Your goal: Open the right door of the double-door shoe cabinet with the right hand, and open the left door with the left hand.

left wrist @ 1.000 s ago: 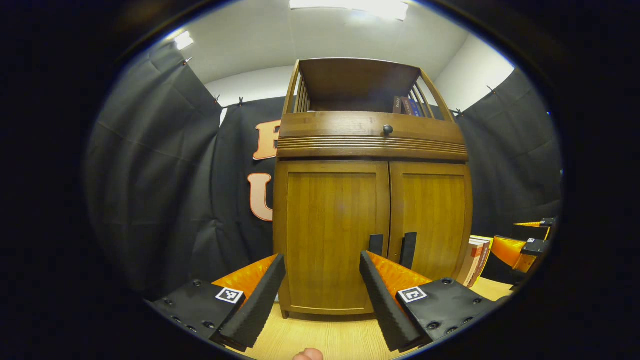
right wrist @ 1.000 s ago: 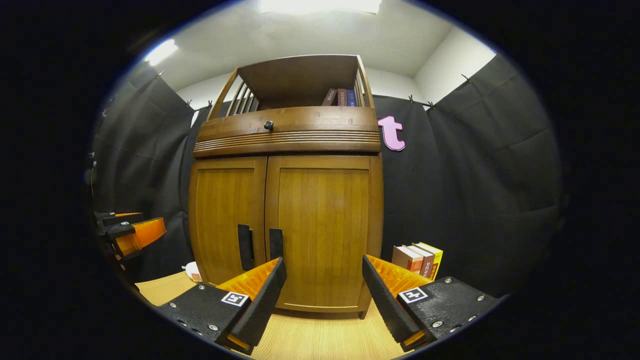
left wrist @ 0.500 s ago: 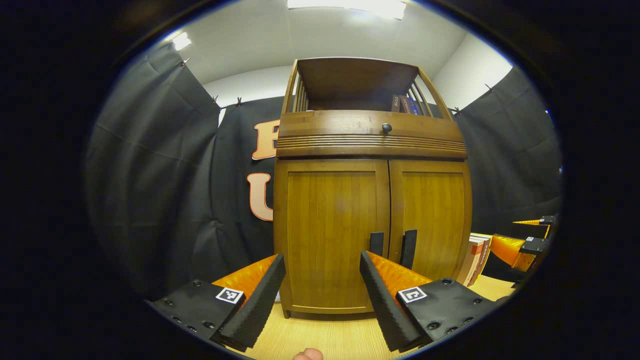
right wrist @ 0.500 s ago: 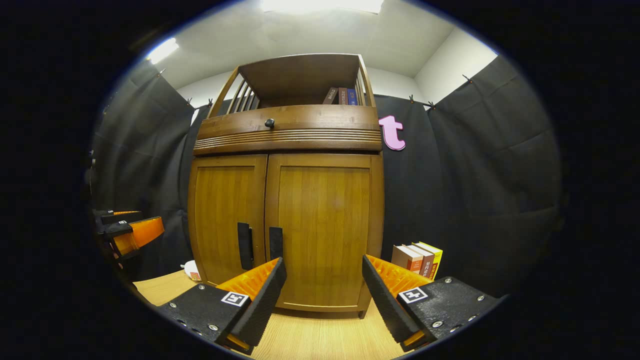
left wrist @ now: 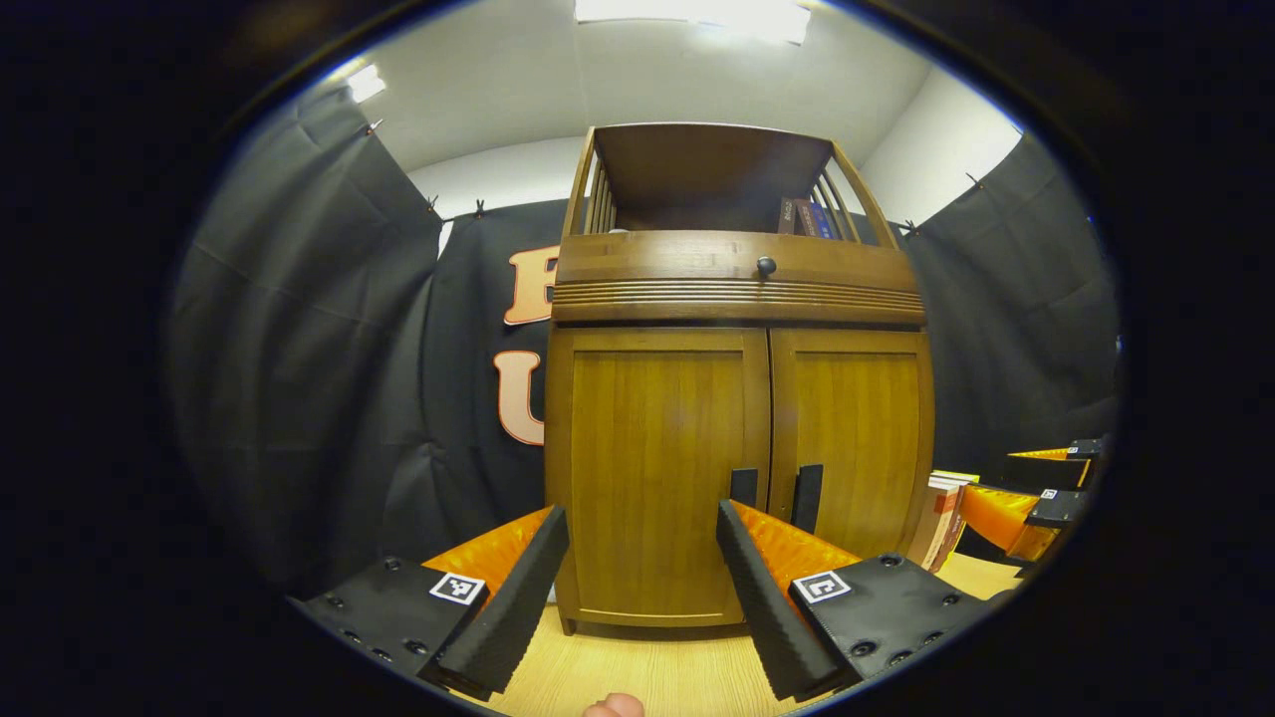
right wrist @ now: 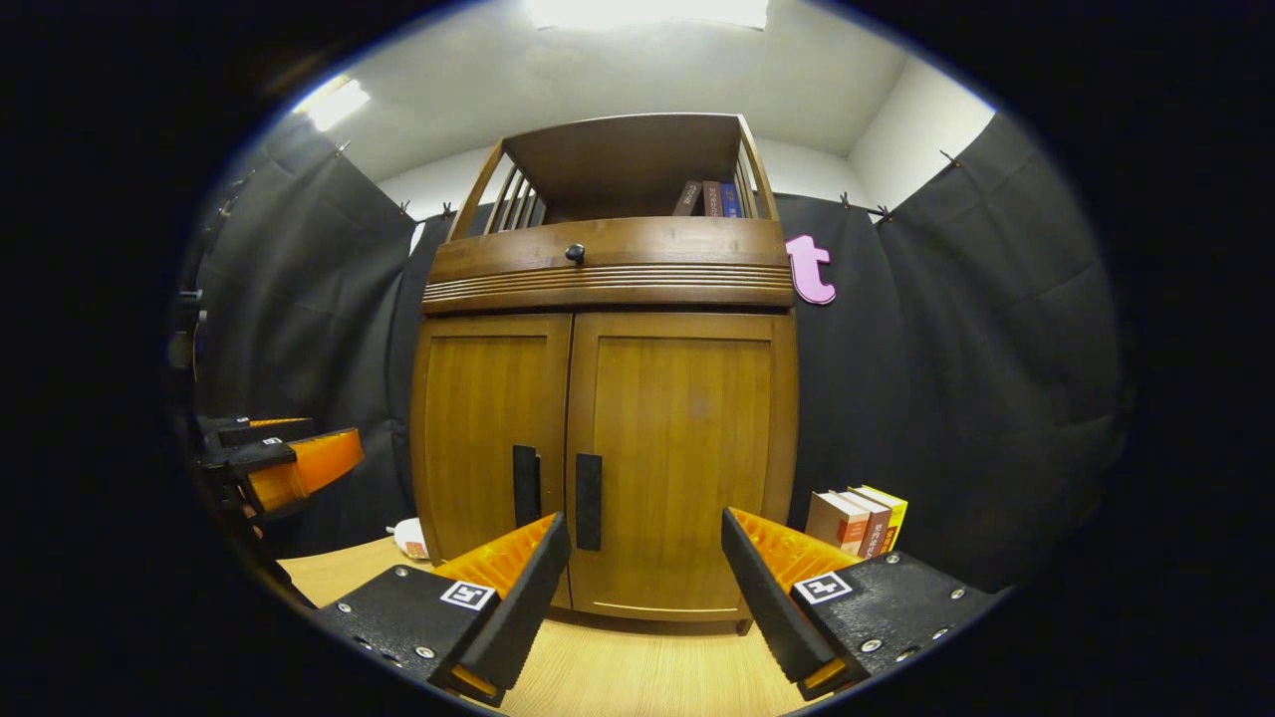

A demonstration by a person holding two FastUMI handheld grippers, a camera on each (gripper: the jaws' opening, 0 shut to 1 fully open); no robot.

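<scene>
Directly ahead of both grippers, the shoe cabinet (right wrist: 608, 398) stood on the pale wooden table (right wrist: 637, 677), against the black cloth wall. Two doors counted, both closed: left door (left wrist: 652, 468) and right door (right wrist: 687, 458). Each carried one black vertical handle at the centre seam, so two handles: the left handle (right wrist: 525, 485) and the right handle (right wrist: 589, 501), just beside each other. Above the doors ran one ribbed drawer front with one round black knob (right wrist: 575, 253). Over that sat an open shelf with slatted sides, holding three upright books (right wrist: 709, 199) at its right end.

Left gripper (left wrist: 642, 588): jaws wide apart, holding nothing, short of the cabinet, no contact with it. Right gripper (right wrist: 642, 593): jaws likewise wide apart and empty, short of the cabinet, its left finger (right wrist: 508, 588) lying just below the right handle in the picture.

To the right of the cabinet, a short row of books (right wrist: 857, 520) stood on the table; three spines could be counted in the right gripper view. To the left of the cabinet base lay one small white object (right wrist: 410, 539), too small to identify.
</scene>
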